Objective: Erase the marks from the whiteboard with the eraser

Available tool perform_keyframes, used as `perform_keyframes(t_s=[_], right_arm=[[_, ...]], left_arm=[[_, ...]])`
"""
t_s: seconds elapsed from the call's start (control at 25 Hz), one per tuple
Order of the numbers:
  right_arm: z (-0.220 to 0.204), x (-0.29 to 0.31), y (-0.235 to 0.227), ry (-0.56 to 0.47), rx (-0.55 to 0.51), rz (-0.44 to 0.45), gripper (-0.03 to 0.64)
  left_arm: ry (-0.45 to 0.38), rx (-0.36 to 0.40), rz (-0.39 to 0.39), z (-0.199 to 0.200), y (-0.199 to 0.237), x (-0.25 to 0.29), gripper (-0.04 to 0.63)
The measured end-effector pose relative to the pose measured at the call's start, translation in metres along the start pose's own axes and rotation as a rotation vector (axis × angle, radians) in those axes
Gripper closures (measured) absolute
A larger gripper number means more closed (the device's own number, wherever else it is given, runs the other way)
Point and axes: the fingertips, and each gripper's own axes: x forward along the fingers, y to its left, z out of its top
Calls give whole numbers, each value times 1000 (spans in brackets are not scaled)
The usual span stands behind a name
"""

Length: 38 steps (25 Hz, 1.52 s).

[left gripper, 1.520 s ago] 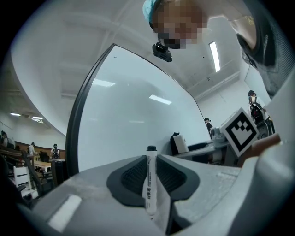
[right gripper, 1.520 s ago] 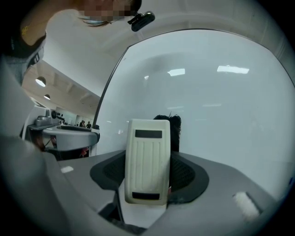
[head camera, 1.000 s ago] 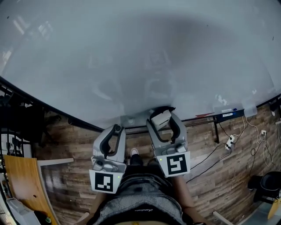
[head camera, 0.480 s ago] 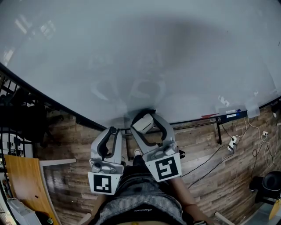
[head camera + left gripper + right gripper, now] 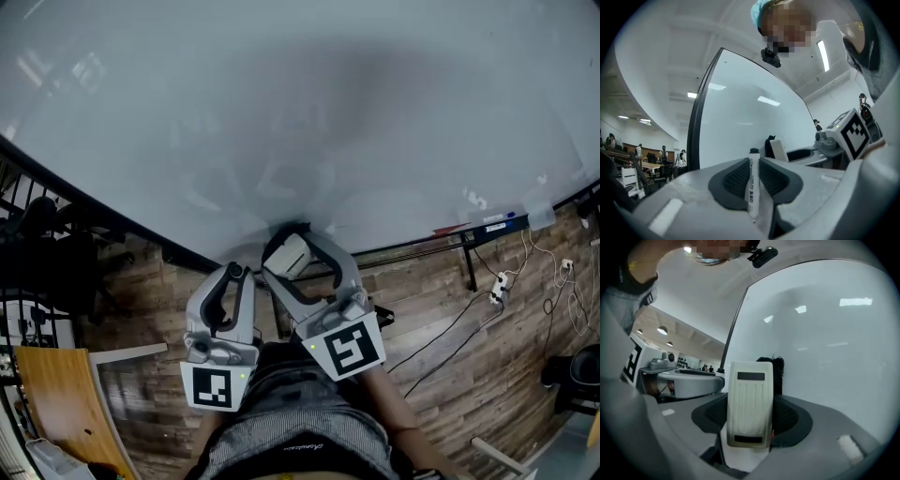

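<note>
Right tool (image 5: pixel 298 242) clamped on eraser (image 5: pixel 290 256), felt against lower whiteboard (image 5: pixel 300 112); wiping step apparently in hand. Left tool (image 5: pixel 236 275) pinches marker (image 5: pixel 753 187), idle. Next: flat, firm sweep across faint smudges.

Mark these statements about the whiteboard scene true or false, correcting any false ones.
1. The right gripper grips the eraser. True.
2. The floor is wooden planks. True.
3. The left gripper is empty. False: it is shut on a marker.
4. The eraser lies on the floor. False: it sits between the right gripper's jaws.
</note>
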Motion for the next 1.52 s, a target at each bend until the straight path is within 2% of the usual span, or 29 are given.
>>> perform_keyframes(t_s=[0.4, 0.64, 0.8, 0.96, 1.04, 1.24, 1.52], right_arm=[[-22, -44, -62, 58, 58, -121, 357], [-27, -81, -121, 86, 98, -249, 357], [-29, -84, -123, 93, 67, -242, 357], [-26, -83, -124, 86, 92, -267, 356], [-26, -80, -121, 96, 78, -251, 356], [-26, -60, -86, 101, 15, -127, 356], [-20, -29, -37, 93, 15, -4, 356]], left_arm=[[-9, -9, 5, 7, -17, 25, 523], [1, -44, -25, 7, -43, 43, 523], [14, -60, -24, 5, -51, 45, 523], [19, -52, 5, 6, -51, 41, 523], [32, -45, 19, 4, -49, 40, 523], [22, -43, 48, 6, -39, 33, 523], [31, -38, 54, 2, -24, 18, 523]])
